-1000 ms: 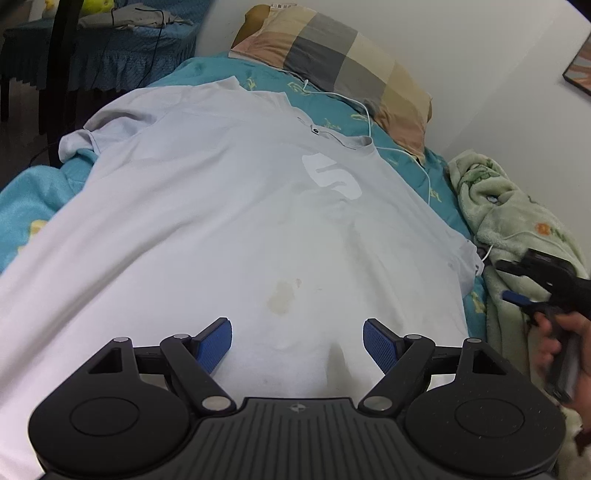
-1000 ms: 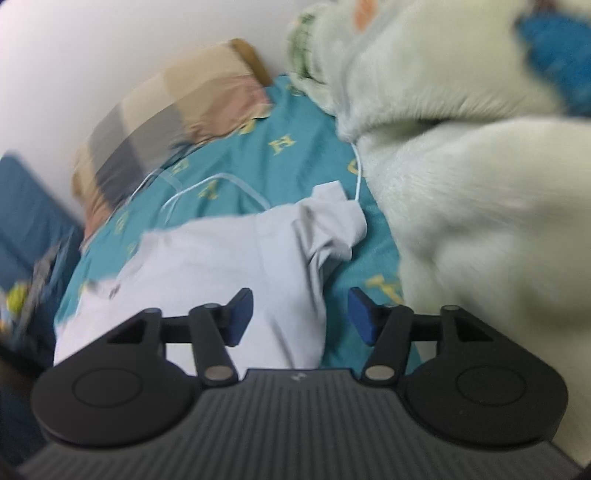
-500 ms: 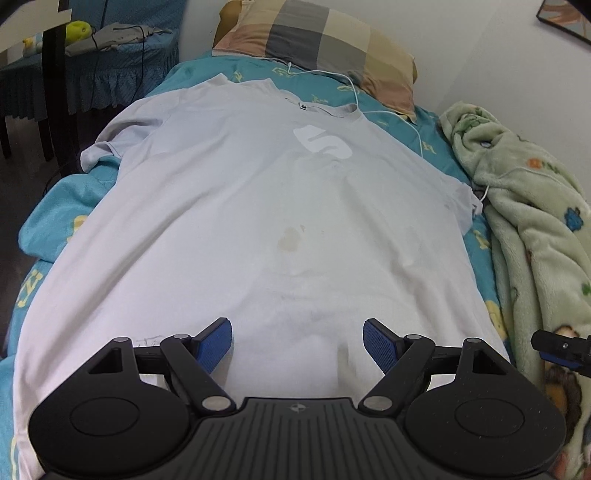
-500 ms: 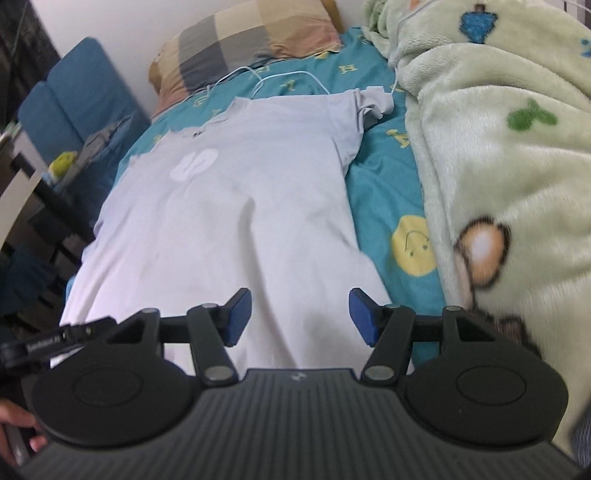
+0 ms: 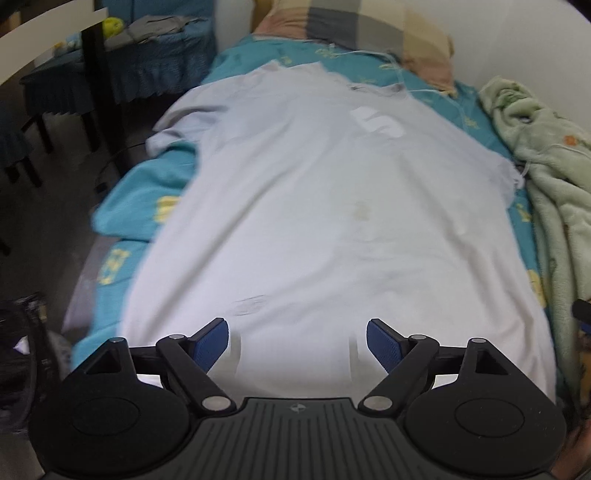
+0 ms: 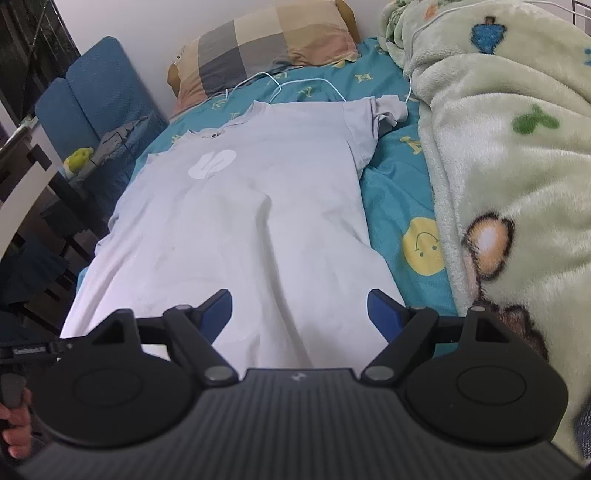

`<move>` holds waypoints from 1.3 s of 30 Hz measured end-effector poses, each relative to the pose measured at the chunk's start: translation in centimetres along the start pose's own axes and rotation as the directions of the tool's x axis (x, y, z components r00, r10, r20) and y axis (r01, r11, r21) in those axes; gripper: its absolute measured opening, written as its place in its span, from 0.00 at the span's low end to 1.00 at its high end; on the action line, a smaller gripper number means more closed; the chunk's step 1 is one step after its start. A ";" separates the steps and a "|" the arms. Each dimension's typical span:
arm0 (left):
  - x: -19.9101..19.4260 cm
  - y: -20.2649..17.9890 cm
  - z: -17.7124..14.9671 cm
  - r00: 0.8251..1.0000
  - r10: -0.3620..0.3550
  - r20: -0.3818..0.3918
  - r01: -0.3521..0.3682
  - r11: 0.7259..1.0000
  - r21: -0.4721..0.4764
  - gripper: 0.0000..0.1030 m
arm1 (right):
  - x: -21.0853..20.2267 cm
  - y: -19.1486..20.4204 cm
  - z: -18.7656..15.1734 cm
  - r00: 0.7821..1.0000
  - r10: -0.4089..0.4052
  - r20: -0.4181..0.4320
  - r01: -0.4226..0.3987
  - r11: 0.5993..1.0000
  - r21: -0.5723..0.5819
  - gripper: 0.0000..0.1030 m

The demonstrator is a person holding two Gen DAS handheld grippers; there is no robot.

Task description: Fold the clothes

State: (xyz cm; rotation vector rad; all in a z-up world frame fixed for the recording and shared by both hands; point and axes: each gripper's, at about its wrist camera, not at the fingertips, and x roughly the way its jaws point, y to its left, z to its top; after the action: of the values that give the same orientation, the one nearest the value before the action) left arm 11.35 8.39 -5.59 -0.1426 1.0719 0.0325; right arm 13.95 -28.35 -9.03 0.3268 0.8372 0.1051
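Left wrist view: the left tongs (image 5: 297, 339) hang spread and empty above the hem end of a pale shirt (image 5: 325, 206), which lies flat, front up, stretching away ahead of the fingers toward a checked pillow (image 5: 369, 29). The shirt's left edge runs just ahead and left of the left finger; a sleeve (image 5: 184, 122) droops off the bed's side far ahead on the left. A green blanket (image 5: 546, 177) is heaped to the right. The picture is motion-blurred.

Right wrist view: the right tongs (image 6: 299, 310) are also spread, holding nothing, over the shirt's (image 6: 236, 206) right hem corner, which sits just by the right finger. The right sleeve (image 6: 384, 110) is bunched far ahead, with a white cable (image 6: 306, 83) looping beyond it.

The fold has likely not begun. A clean start would have each tong pinch its own hem corner, catching both fabric layers, and carry them evenly so the cloth stays taut; the bunched sleeve may need flattening first.

The surface is a soft teal sheet (image 6: 399, 184) with yellow prints; a blue chair (image 6: 96, 99) stands to the far left.
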 end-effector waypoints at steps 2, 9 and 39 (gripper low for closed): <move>-0.4 1.8 0.4 0.998 0.039 -0.057 -0.038 0.999 0.018 0.83 | 0.0 0.0 0.1 1.000 0.001 0.007 -0.001 1.000 0.004 0.80; -0.1 7.4 1.2 0.956 0.073 -0.283 -0.086 0.996 -0.034 0.83 | 0.3 -1.0 0.6 1.000 0.012 0.014 -0.013 0.999 0.052 0.80; -1.9 13.0 -1.3 0.857 0.137 -0.497 -0.107 0.990 0.088 0.02 | 1.8 -3.3 1.0 0.999 -0.050 -0.014 0.052 0.989 0.136 0.80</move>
State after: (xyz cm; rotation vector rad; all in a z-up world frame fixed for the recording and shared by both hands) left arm 8.07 21.15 -5.84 -0.0277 1.6055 0.0822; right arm 15.79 -31.35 -10.80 0.4335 0.8645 0.0018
